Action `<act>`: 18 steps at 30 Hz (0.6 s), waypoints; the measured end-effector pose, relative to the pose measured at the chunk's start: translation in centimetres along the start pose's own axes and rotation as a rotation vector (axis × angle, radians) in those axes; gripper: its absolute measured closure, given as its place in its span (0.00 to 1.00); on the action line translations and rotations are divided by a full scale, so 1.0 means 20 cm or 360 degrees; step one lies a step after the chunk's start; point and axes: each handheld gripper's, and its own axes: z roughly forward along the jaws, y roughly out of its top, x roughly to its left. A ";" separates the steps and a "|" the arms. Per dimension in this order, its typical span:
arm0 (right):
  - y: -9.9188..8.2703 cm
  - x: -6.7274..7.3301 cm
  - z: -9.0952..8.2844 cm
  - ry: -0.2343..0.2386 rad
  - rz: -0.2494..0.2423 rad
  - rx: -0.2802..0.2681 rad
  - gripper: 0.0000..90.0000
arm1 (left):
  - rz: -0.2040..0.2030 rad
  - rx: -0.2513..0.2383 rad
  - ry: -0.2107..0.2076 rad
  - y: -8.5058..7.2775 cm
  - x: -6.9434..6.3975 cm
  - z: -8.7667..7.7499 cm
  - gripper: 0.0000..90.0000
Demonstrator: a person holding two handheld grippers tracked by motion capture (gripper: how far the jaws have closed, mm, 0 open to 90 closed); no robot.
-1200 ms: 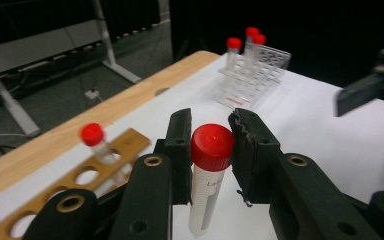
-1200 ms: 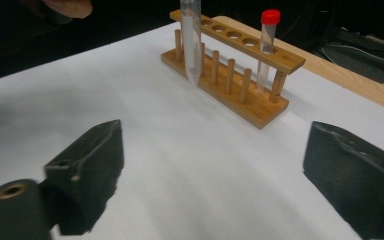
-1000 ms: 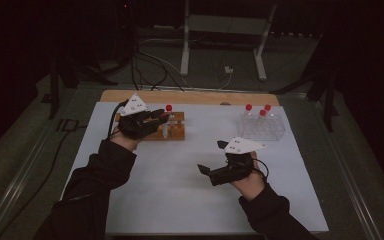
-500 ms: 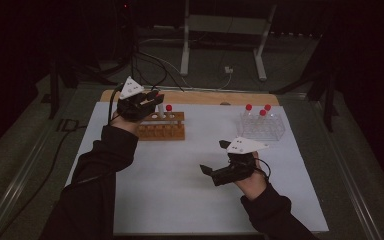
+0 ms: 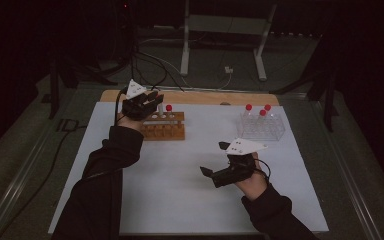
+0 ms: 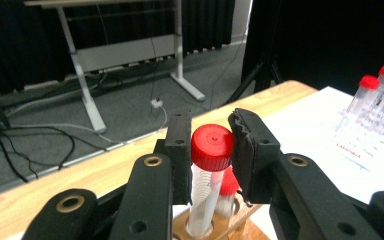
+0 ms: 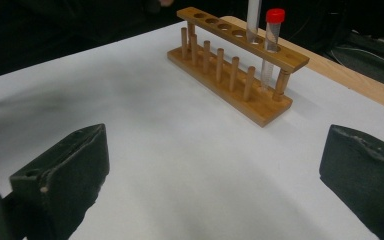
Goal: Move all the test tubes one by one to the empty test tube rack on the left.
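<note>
- Red-capped test tube (image 6: 211, 170): clamped at its cap between the pads of the left gripper (image 6: 211, 150), upright, its lower end down in a hole of the wooden rack (image 5: 164, 126); from the high view it sits at the rack's far rail, left-back part of the white sheet (image 5: 190, 200).
- Second red-capped tube (image 6: 228, 186) just behind and beside it in the same rack, cap lower.
- Right gripper (image 5: 217, 159): nearer the person, held over bare sheet right of centre, jaws spread wide, nothing between them; the right gripper view looks across at the rack.
- Left gripper (image 5: 155, 97) at the rack, closed on the tube.
- Clear plastic rack (image 5: 261, 126) with three red-capped tubes (image 5: 248, 107) at far right, well apart from both grippers.
- Wooden table edge (image 5: 200, 96) beyond the sheet.
</note>
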 end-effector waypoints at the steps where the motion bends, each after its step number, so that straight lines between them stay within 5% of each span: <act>1: 0.00 0.00 0.00 0.0002 0.0001 -0.0005 0.00 | -0.0003 0.0012 -0.0003 -0.01 0.00 0.01 0.80; 18: 0.00 -0.01 -0.01 -0.0001 0.0013 -0.0020 0.00 | -0.0046 0.0197 0.0009 -0.13 0.00 0.11 0.80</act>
